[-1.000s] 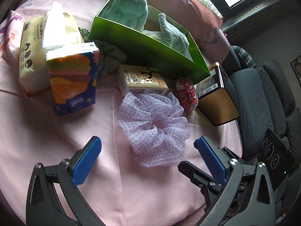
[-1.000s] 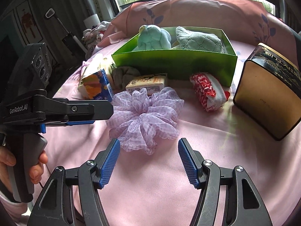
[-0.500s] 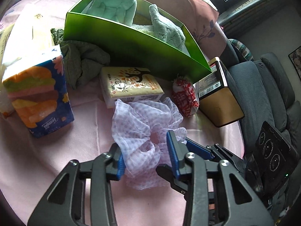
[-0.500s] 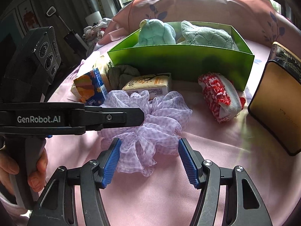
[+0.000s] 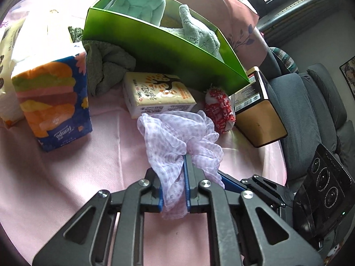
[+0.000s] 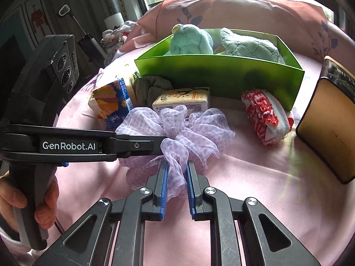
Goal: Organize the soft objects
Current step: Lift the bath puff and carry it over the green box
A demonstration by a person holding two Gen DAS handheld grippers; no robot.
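Note:
A lilac checked scrunchie (image 5: 177,137) (image 6: 177,130) lies on the pink cover. My left gripper (image 5: 174,177) is shut on its near edge; it comes in from the left in the right wrist view (image 6: 159,147). My right gripper (image 6: 176,173) is shut on the scrunchie's near frill. Behind stands a green box (image 5: 168,46) (image 6: 221,77) holding a mint plush toy (image 6: 190,40) and a green cloth (image 6: 248,46). A red and white cloth (image 5: 219,108) (image 6: 264,115) and an olive cloth (image 5: 104,68) (image 6: 150,86) lie in front of the box.
A tissue pack with a burger print (image 5: 53,102) (image 6: 113,104) stands left. A cream tissue pack (image 5: 155,90) (image 6: 184,99) lies behind the scrunchie. A gold tin (image 5: 257,108) (image 6: 326,128) stands right. A grey armchair (image 5: 310,115) is beyond the edge.
Both grippers moved forward onto the scrunchie and closed on it, bunching its fabric. The rest has not moved.

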